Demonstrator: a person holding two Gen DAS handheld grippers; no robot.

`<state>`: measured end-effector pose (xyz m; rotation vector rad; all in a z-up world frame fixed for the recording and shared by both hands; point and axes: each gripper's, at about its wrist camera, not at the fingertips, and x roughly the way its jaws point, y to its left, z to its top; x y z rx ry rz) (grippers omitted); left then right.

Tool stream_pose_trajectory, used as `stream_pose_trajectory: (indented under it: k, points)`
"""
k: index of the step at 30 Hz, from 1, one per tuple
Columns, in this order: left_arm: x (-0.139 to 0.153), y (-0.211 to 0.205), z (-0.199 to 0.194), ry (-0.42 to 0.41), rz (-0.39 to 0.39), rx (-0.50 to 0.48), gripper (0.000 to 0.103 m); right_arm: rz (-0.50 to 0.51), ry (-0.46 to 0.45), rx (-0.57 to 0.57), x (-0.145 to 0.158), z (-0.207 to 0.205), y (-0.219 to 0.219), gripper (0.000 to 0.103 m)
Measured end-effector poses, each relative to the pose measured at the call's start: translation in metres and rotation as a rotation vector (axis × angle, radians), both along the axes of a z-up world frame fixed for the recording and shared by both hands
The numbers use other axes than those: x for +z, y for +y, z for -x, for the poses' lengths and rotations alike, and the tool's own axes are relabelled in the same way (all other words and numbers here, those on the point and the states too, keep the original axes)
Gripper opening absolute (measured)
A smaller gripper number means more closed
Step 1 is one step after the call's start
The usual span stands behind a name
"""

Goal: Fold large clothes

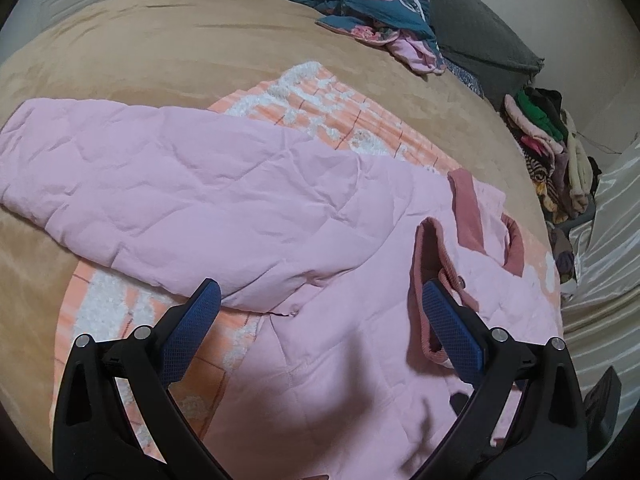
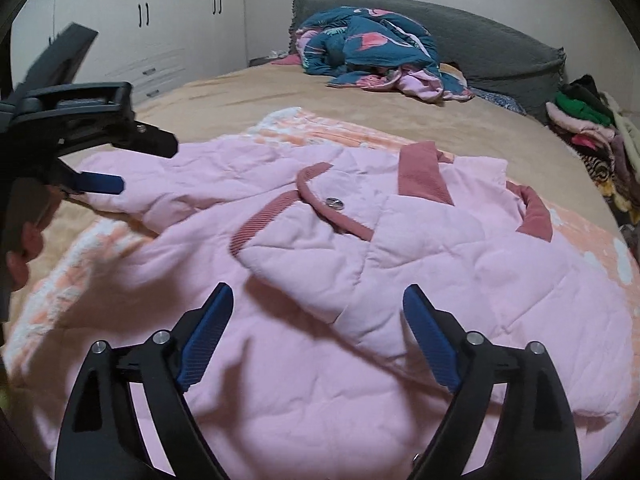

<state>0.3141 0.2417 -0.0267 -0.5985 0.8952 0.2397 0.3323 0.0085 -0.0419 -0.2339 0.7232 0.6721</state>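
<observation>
Pink quilted jacket (image 2: 340, 264) lay flat on bed (image 1: 140, 52), sleeves folded in. Both jaws apart, empty. Snap button (image 2: 333, 202) clear only in right view.

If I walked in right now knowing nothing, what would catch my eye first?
Most likely the pale pink quilted jacket with darker pink collar and cuffs, spread across the near part of the tan bed on an orange-and-white blanket. Two black grippers with blue pads hover over it, left gripper and right gripper, both open and empty. Farther back, a crumpled teal-and-pink garment lies by the grey headboard.
</observation>
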Motion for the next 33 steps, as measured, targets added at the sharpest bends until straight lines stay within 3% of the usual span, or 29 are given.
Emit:
stream_pose_trajectory:
  k: [7, 16, 22, 26, 33]
  points:
    - [0.006, -0.009, -0.002, -0.025, 0.000, -0.042, 0.094, -0.074, 0.010, -0.077, 0.018, 0.009, -0.043, 0.089]
    - [-0.015, -0.037, -0.017, 0.009, 0.064, -0.133, 0.094, 0.014, -0.020, -0.389, 0.009, 0.002, -0.137, 0.090]
    - [-0.026, -0.044, -0.019, 0.017, 0.069, -0.150, 0.094, -0.026, 0.021, -0.556, -0.004, -0.001, -0.202, 0.090]
    - [-0.025, -0.058, -0.023, -0.010, 0.093, -0.195, 0.094, -0.041, 0.046, -0.612, -0.013, 0.001, -0.227, 0.090]
    - [-0.052, -0.090, -0.037, -0.030, 0.198, -0.242, 0.094, -0.087, 0.073, -0.649, -0.018, 0.008, -0.248, 0.090]
